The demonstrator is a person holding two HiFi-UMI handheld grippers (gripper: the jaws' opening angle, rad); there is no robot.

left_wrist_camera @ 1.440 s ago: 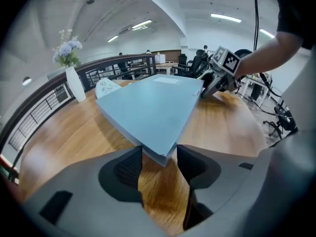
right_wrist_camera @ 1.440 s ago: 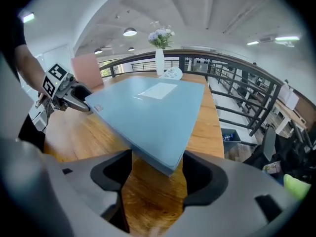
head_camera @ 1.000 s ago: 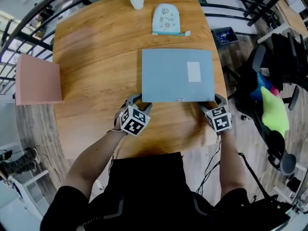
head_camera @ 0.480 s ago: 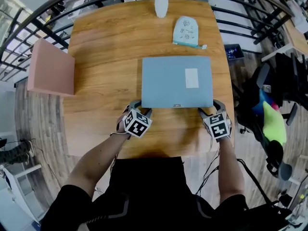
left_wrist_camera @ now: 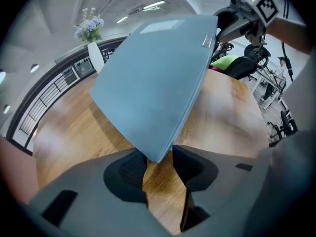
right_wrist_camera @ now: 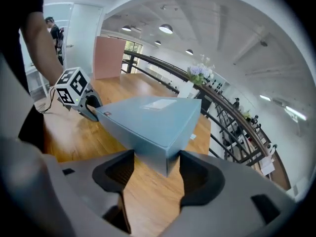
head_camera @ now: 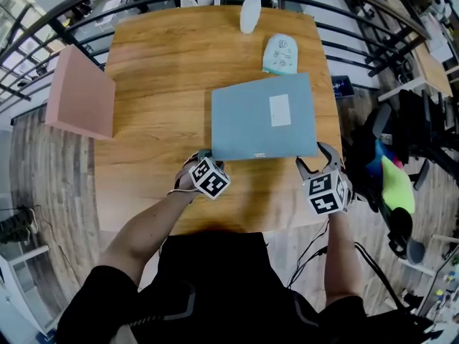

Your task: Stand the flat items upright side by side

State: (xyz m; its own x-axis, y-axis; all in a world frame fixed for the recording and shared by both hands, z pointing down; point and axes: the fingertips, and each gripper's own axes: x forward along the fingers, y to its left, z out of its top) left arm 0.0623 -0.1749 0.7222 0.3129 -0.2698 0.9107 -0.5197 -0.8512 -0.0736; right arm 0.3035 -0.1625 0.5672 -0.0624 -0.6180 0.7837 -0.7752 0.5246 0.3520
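A flat light-blue box [head_camera: 262, 117] with a white label lies tilted over the wooden table [head_camera: 158, 120], its right side raised. My left gripper [head_camera: 204, 154] is at the box's near left corner; in the left gripper view that corner [left_wrist_camera: 153, 83] sits pinched between the pads [left_wrist_camera: 159, 159] after the jaws have just been closing. My right gripper [head_camera: 313, 156] is shut on the near right corner and holds it above the table. Its jaws have also just been closing, and in the right gripper view the box [right_wrist_camera: 148, 117] fills the gap [right_wrist_camera: 157, 164].
A pink flat box [head_camera: 80, 92] stands upright at the table's left edge. A white vase with flowers [head_camera: 251, 9] and a small pale pouch [head_camera: 280, 54] sit at the far side. Railings ring the table, and an office chair [head_camera: 391, 185] stands to the right.
The right gripper has risen and rolled, and the box's right side has come up off the table with it. The left gripper has shifted slightly at its corner.
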